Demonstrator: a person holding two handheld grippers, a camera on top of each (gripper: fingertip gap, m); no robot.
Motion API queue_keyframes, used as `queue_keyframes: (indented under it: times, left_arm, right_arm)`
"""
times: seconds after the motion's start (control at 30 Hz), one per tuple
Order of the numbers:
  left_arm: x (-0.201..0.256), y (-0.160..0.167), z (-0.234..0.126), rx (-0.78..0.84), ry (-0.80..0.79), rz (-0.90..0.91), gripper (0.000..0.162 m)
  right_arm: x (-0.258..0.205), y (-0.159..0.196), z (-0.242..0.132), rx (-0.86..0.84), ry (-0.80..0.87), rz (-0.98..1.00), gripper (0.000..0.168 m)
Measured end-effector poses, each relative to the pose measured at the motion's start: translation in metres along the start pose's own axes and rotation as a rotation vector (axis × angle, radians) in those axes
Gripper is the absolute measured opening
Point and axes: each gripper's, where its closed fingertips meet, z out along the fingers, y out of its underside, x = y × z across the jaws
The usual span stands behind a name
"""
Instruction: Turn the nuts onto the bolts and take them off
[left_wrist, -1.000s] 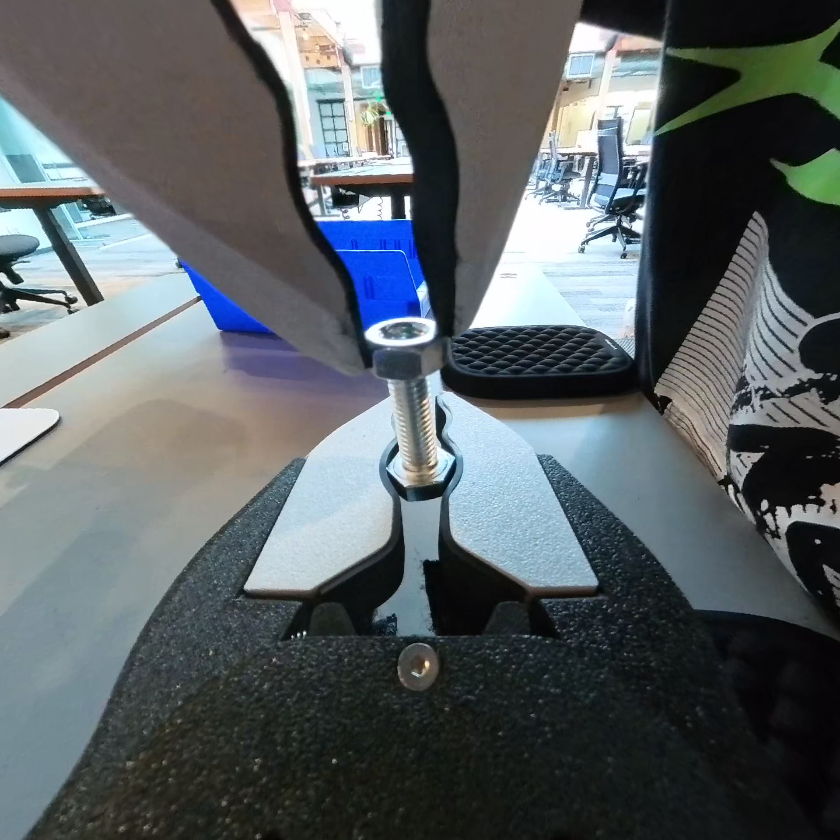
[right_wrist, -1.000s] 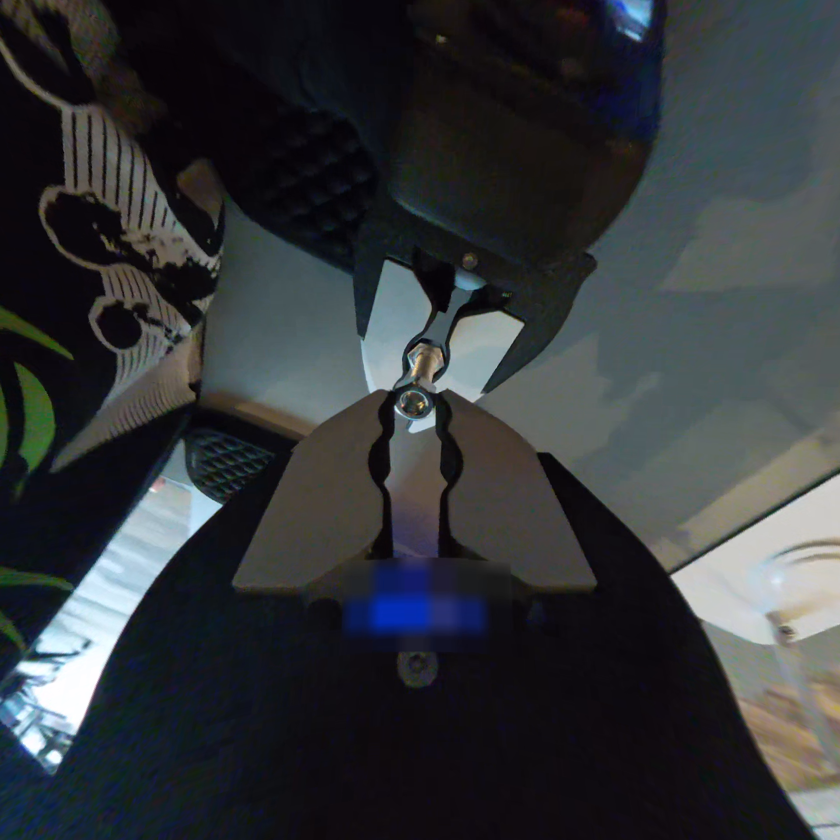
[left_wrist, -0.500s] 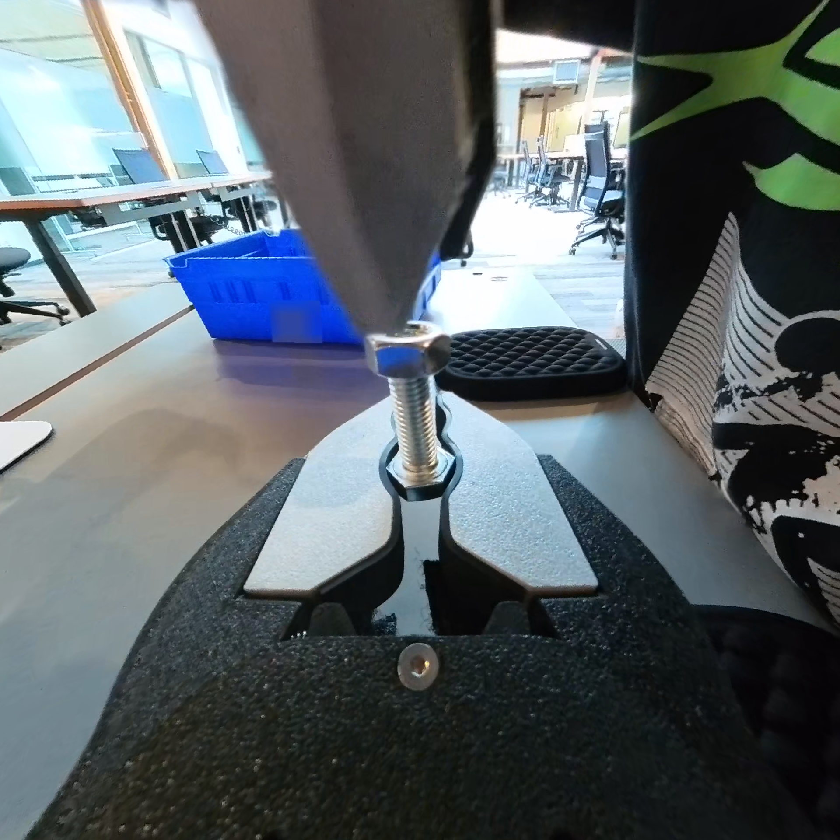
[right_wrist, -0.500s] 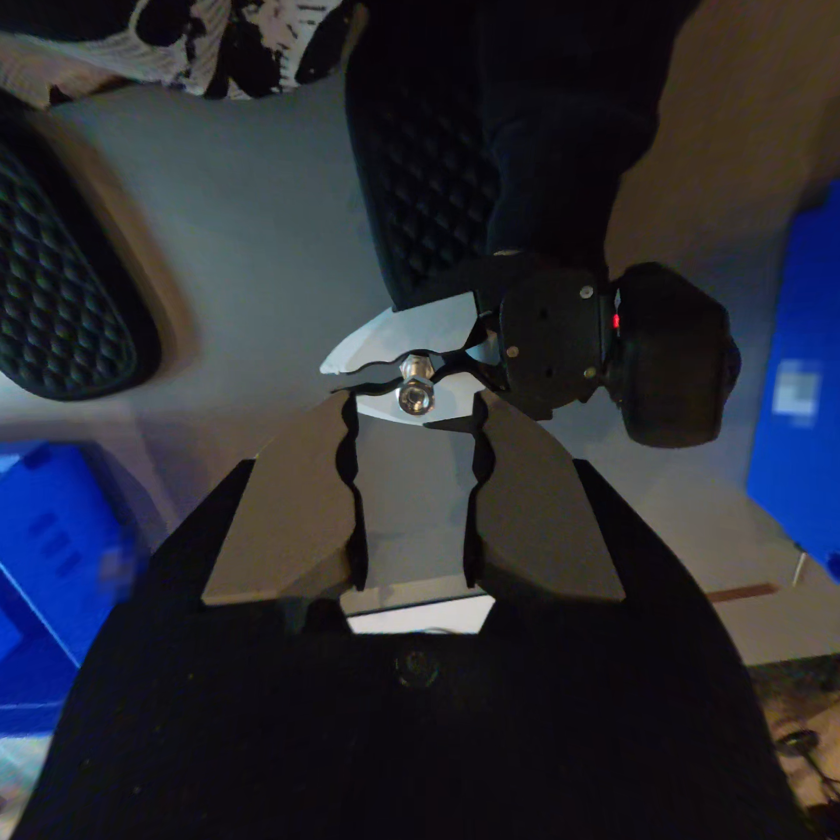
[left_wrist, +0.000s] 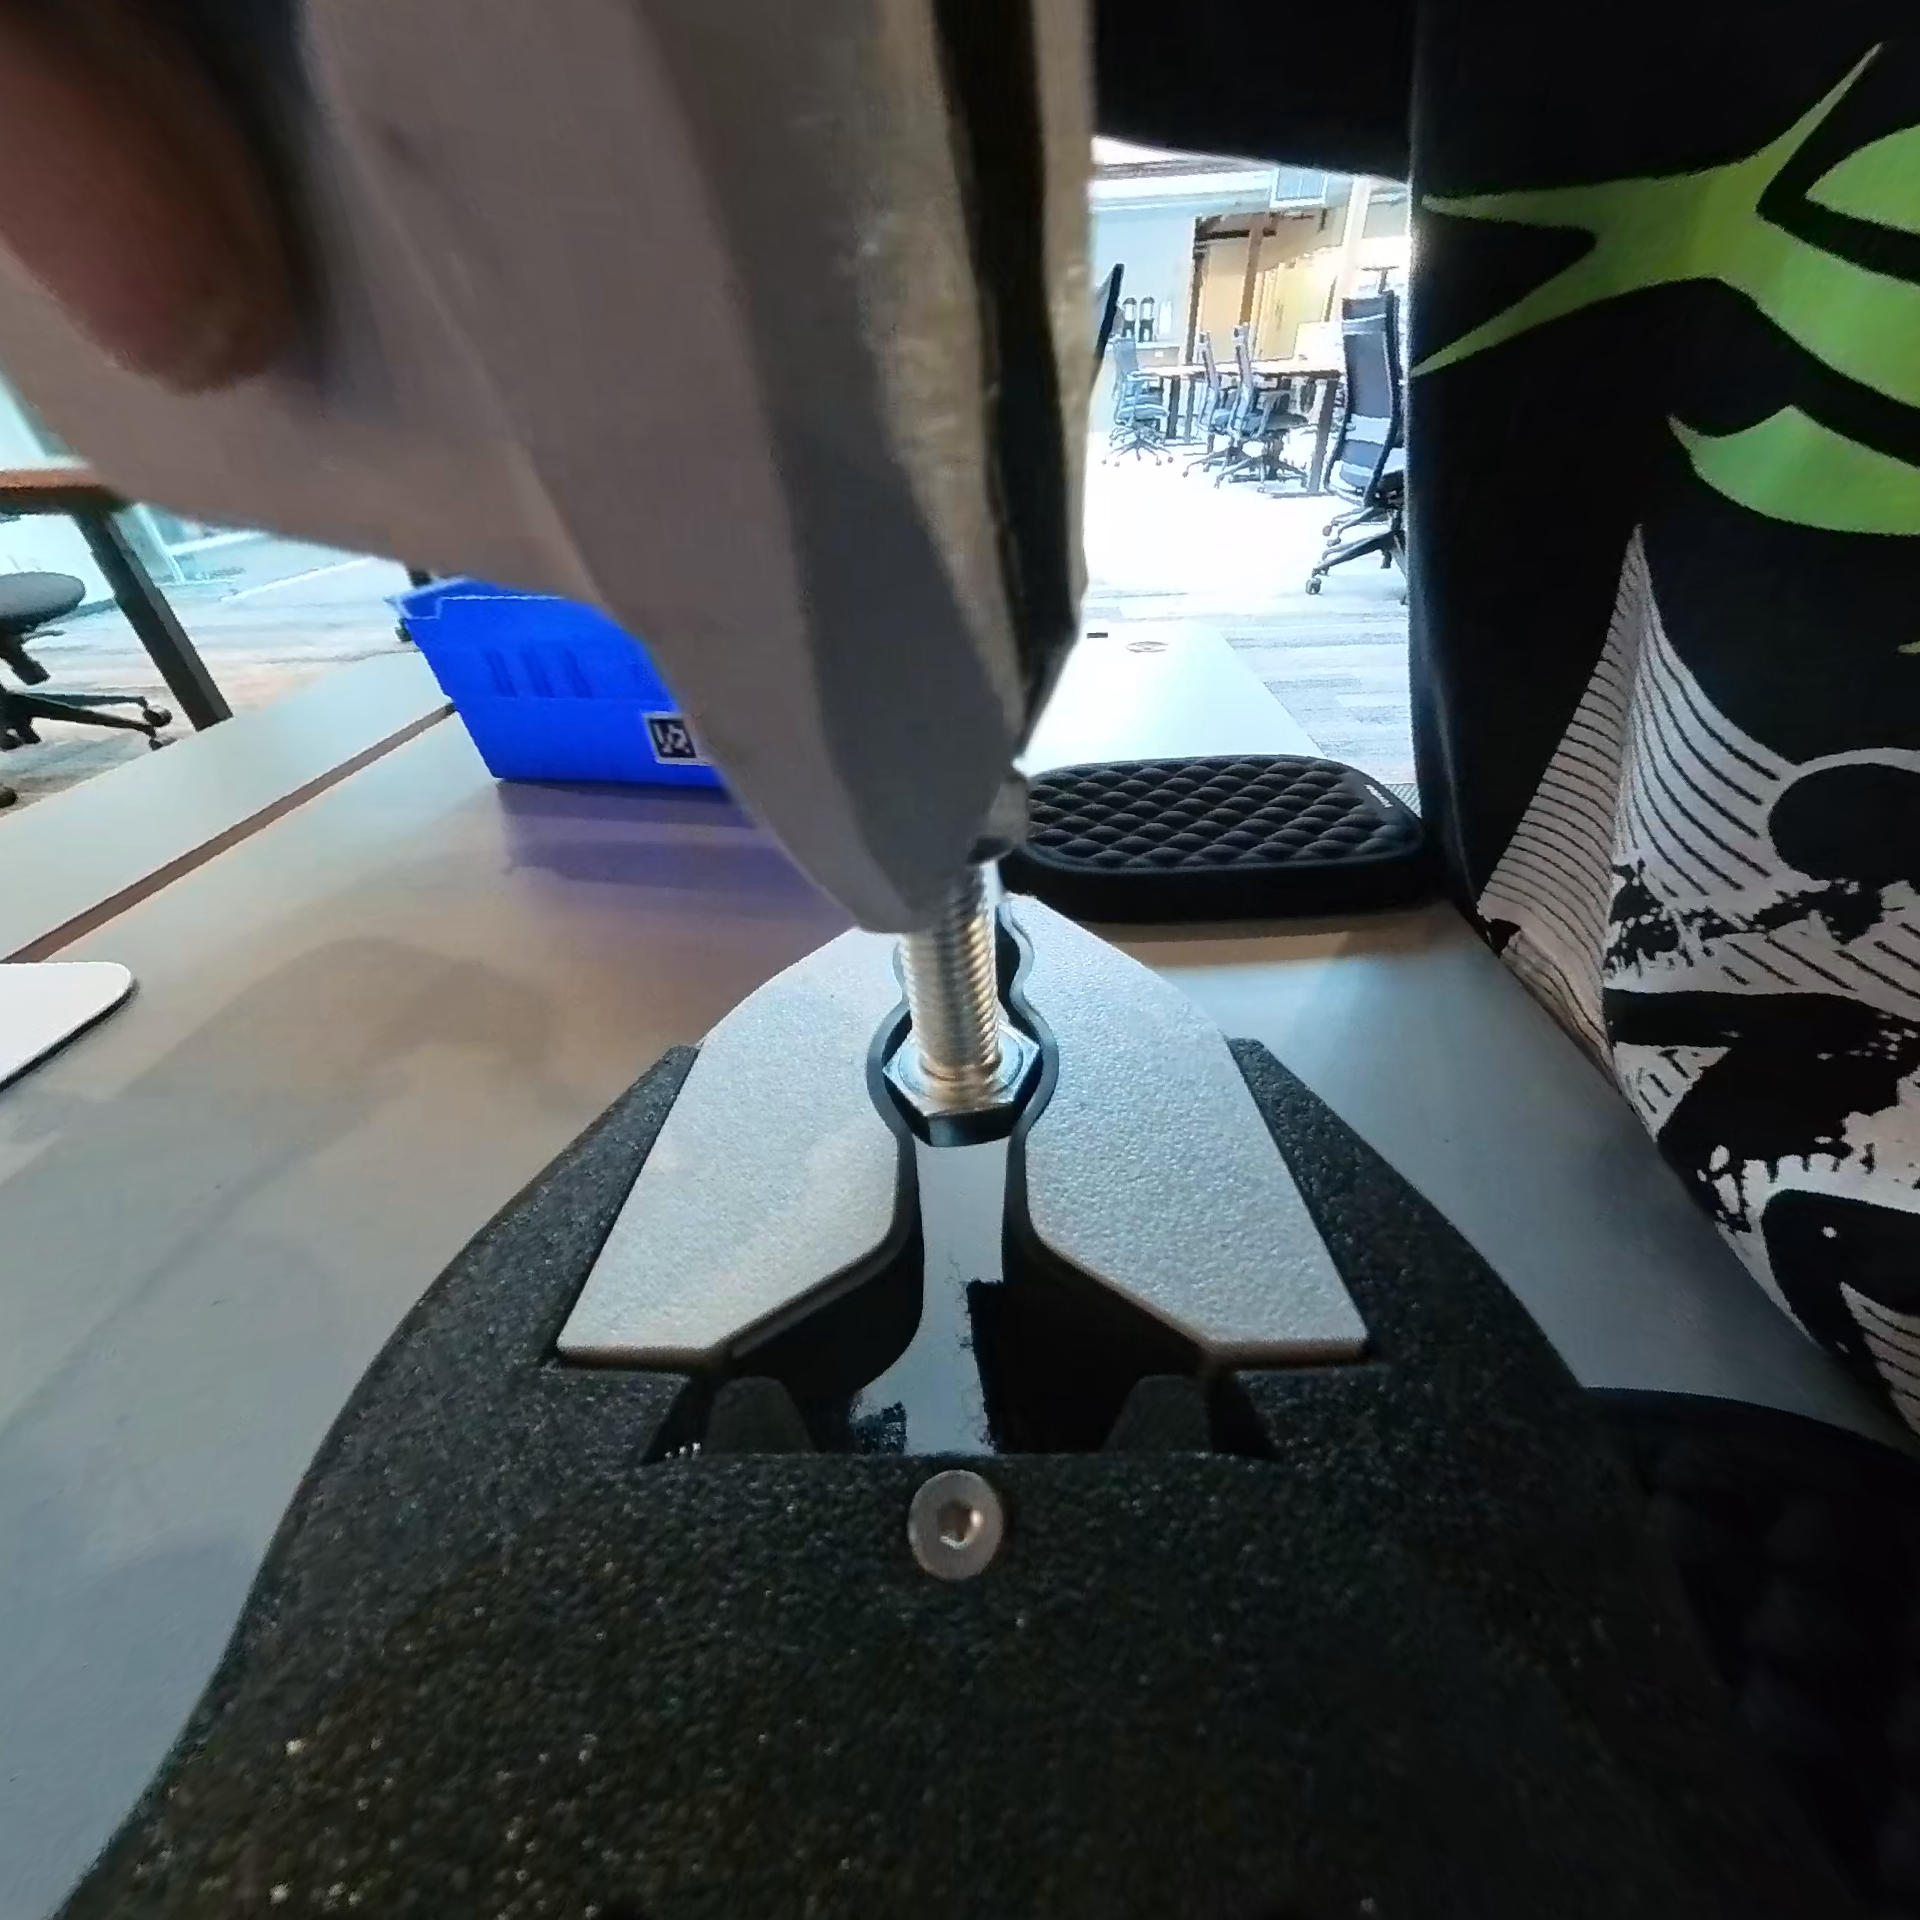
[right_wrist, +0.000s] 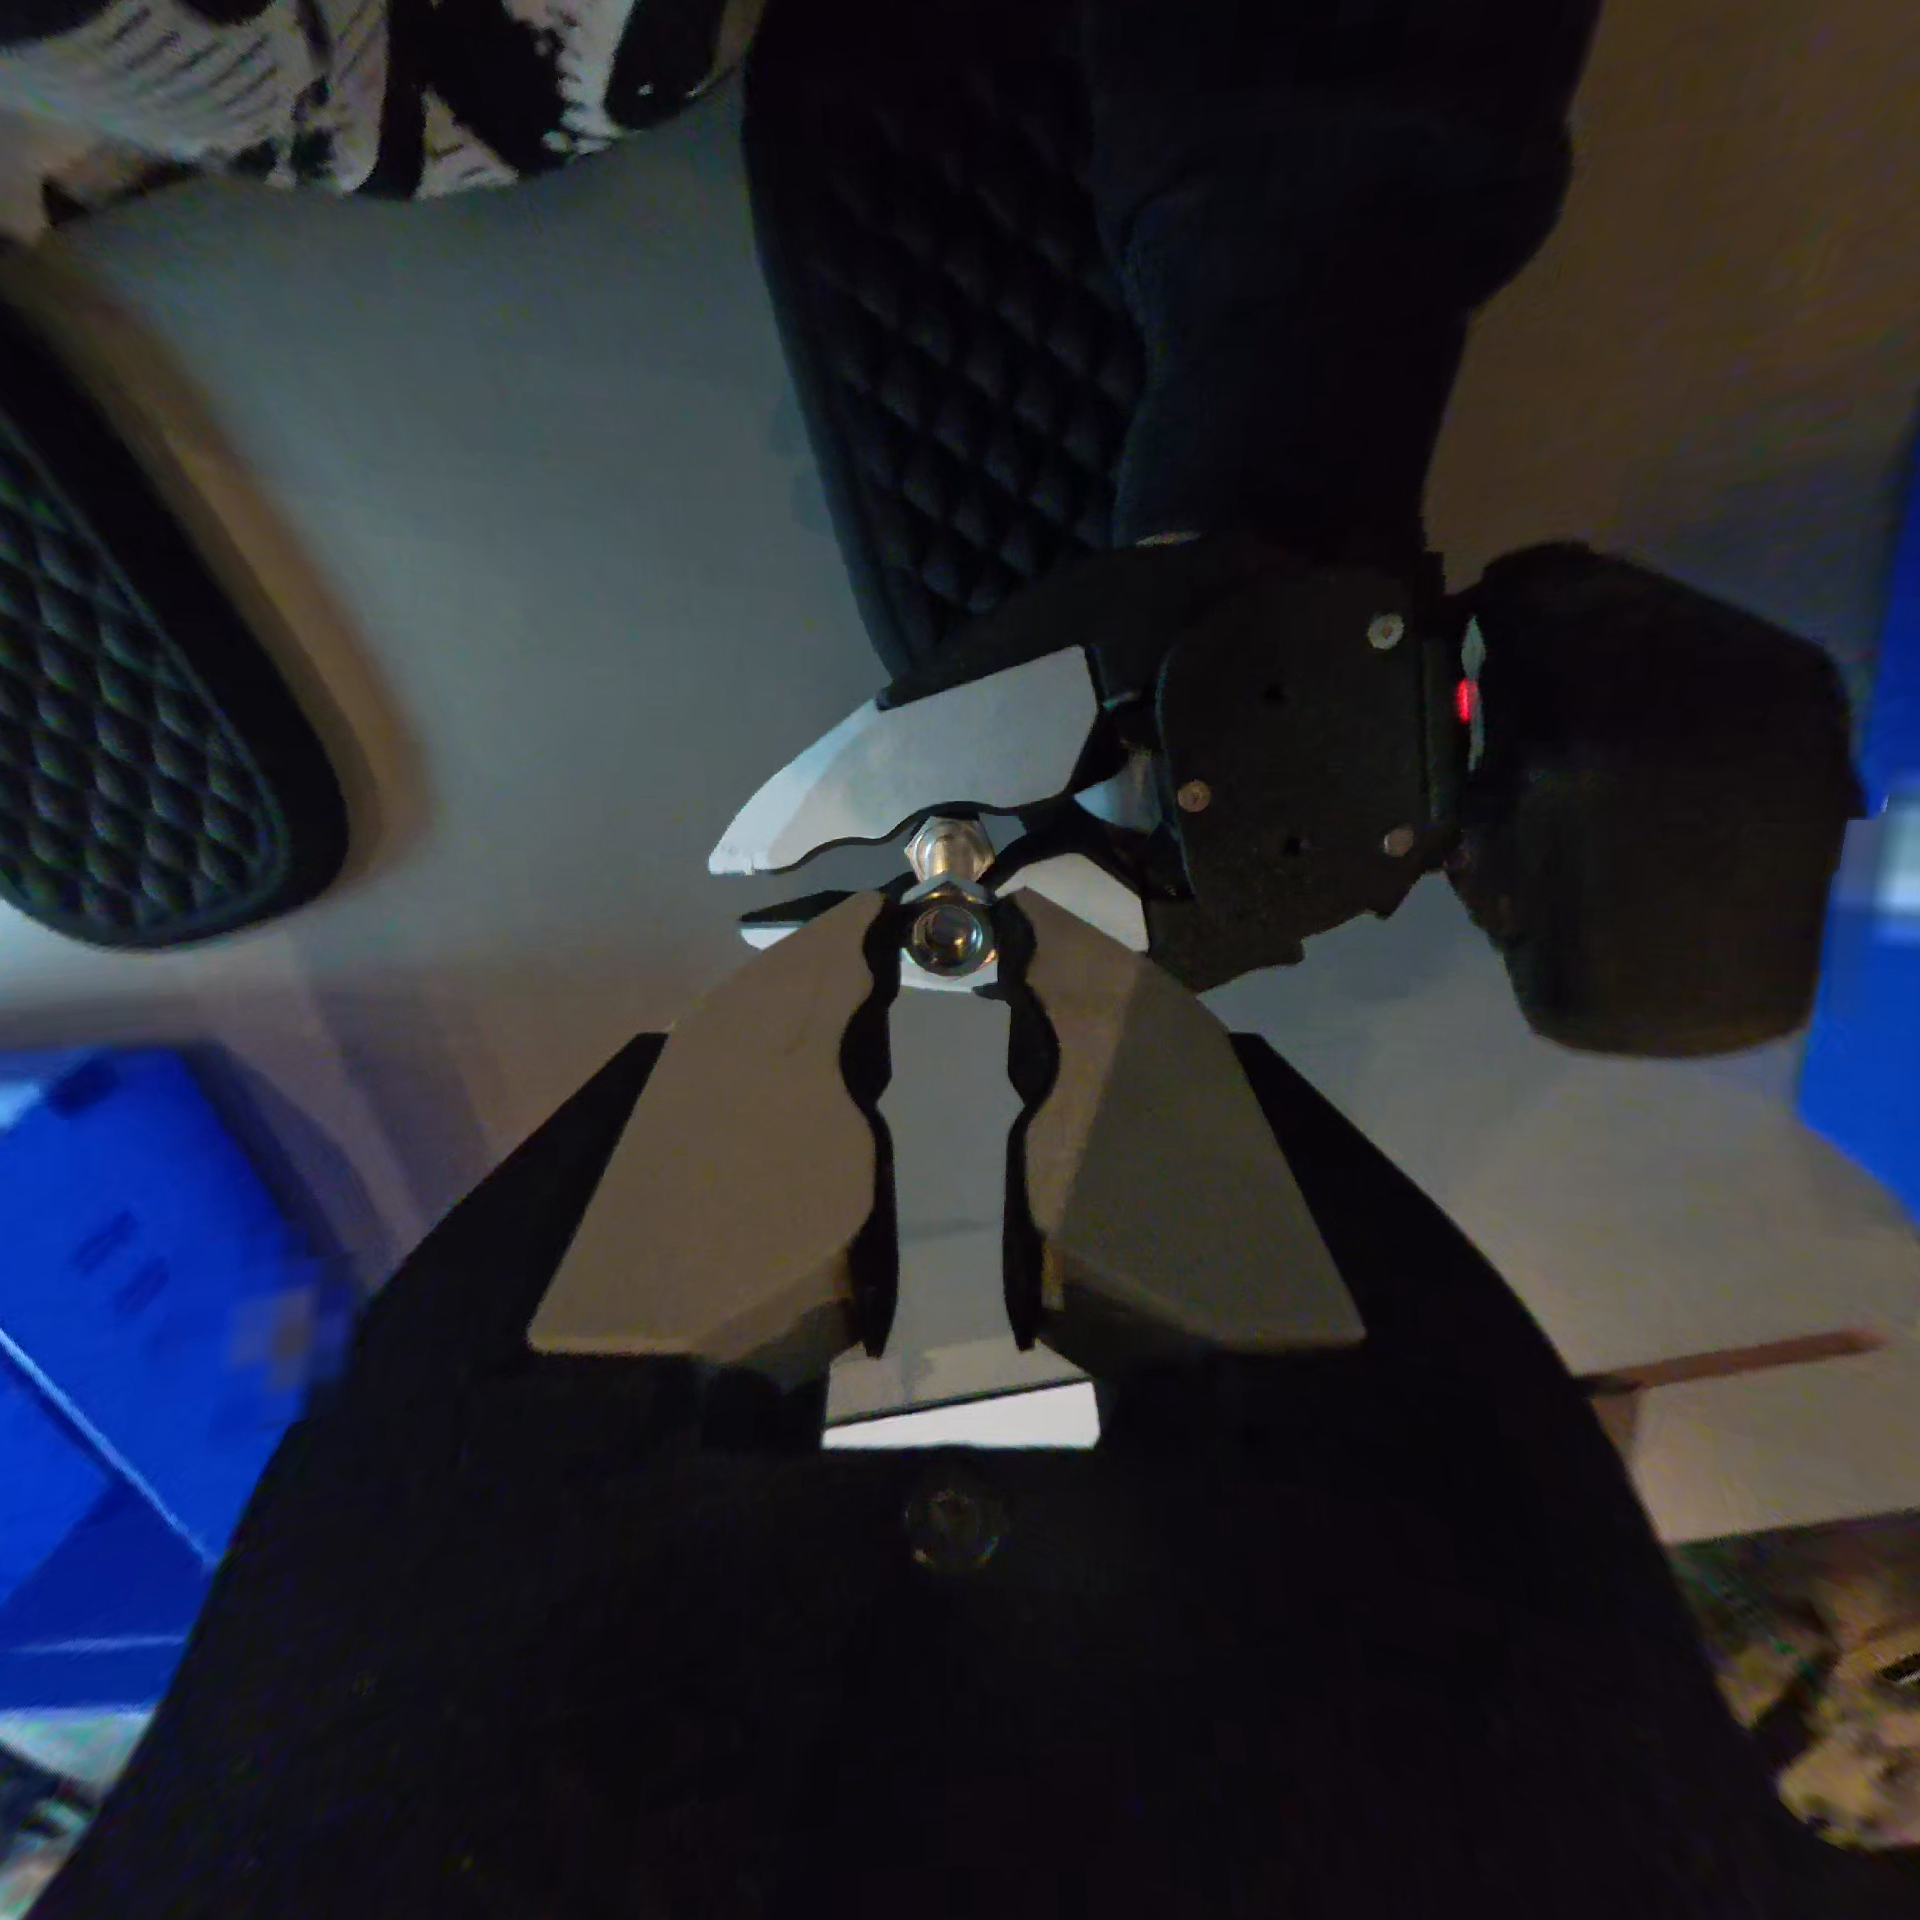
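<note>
While the wide grey tabletop lies below with a blue plastic bin and a black quilted pad at its far side, both tools meet over it on one fastener. The left gripper, with flat grey fingers, is pressed together on a silver hex nut seated in the notch near its tips. From that nut a threaded silver bolt stands upright, its long axis crossing the left fingers at a right angle and running straight up into the right gripper, which comes down from above. In the right wrist view the bolt head sits end-on between the tips, and the jaws appear to pinch it. By my reading the coming move is a twist about that vertical axis, with the nut low on the thread.
</note>
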Motion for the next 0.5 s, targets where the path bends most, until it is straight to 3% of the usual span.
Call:
queue_keyframes:
  times: [0.2, 0.27, 0.37, 0.47, 0.5]
  left_arm:
    - [-0.002, 0.001, 0.001, -0.007, -0.019, 0.006, 0.011]
    - [-0.001, 0.003, 0.002, -0.019, -0.015, 0.01, 0.011]
    - [-0.001, 0.001, 0.001, -0.005, -0.014, 0.011, 0.011]
    - [0.0, 0.0, 0.001, -0.001, -0.008, 0.011, 0.011]
    - [0.0, 0.0, 0.001, 0.0, -0.006, 0.011, 0.011]
  right_arm:
    - [-0.003, 0.004, 0.001, -0.085, 0.031, 0.63, 0.017]
    - [-0.005, 0.004, 0.003, -0.086, 0.03, 0.738, 0.017]
    - [-0.004, 0.003, 0.004, -0.074, 0.043, 0.724, 0.022]
    - [0.004, 0.007, -0.004, -0.053, 0.091, 0.561, 0.052]
    - [0.006, 0.005, -0.008, -0.033, 0.098, 0.464, 0.055]
